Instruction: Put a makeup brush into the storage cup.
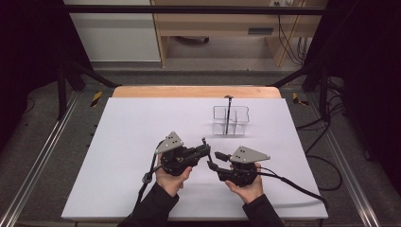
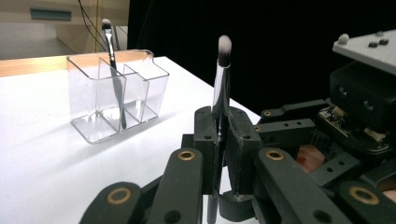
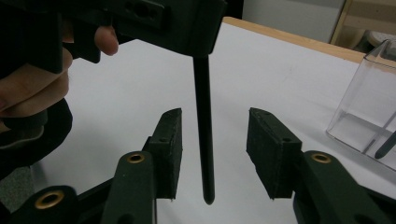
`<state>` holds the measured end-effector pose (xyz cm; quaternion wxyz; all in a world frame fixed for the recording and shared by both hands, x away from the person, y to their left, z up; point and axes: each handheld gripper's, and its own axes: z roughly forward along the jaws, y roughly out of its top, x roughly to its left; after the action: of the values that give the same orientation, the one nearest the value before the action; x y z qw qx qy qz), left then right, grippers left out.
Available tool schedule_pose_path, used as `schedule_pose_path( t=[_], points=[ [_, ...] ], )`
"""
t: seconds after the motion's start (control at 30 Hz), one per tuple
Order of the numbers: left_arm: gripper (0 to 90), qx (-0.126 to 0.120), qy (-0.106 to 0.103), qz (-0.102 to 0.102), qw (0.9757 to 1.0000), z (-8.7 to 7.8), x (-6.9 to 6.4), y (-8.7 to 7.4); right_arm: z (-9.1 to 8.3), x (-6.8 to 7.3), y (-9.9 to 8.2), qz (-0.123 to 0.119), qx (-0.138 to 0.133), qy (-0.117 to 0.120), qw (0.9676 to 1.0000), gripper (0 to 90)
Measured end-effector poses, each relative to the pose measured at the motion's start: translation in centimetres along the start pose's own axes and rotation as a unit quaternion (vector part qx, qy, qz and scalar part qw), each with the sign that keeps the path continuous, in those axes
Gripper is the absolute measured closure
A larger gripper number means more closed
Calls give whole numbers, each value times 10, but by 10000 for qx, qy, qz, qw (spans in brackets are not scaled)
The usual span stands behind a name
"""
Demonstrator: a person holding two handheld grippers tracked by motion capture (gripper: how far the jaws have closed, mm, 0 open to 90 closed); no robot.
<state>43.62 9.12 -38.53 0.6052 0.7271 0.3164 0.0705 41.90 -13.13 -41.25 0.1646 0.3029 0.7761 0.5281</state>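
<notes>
My left gripper (image 1: 206,147) is shut on a makeup brush (image 2: 222,74), holding it upright with the pale bristle tip on top; the pads (image 2: 205,135) press on its shiny ferrule. The brush's black handle (image 3: 202,116) hangs down between the pads (image 3: 170,149) of my right gripper (image 3: 215,149), which stands open with a gap on both sides of the handle. The two grippers face each other at the middle front of the table, the right gripper (image 1: 213,159) just beside the left. A second brush (image 1: 228,113) stands in a clear divided organizer (image 1: 220,124).
The organizer (image 2: 140,88) sits on the white table sheet (image 1: 132,123), beyond the grippers and to the right in the high view. Cables trail from both grippers toward the front edge. A wooden table edge (image 1: 194,91) and dark frame legs lie at the back.
</notes>
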Motion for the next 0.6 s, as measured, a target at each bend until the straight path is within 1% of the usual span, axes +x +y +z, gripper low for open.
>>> schedule_pose_path(
  t=[0.23,0.6],
  points=[
    [831,146,21,121,9998,5,-4,-2,-2,1,1,-57,-18,-66,10000,662],
    [831,231,41,195,9995,8,-7,-4,-2,1,1,-33,16,-6,10000,782]
  ],
)
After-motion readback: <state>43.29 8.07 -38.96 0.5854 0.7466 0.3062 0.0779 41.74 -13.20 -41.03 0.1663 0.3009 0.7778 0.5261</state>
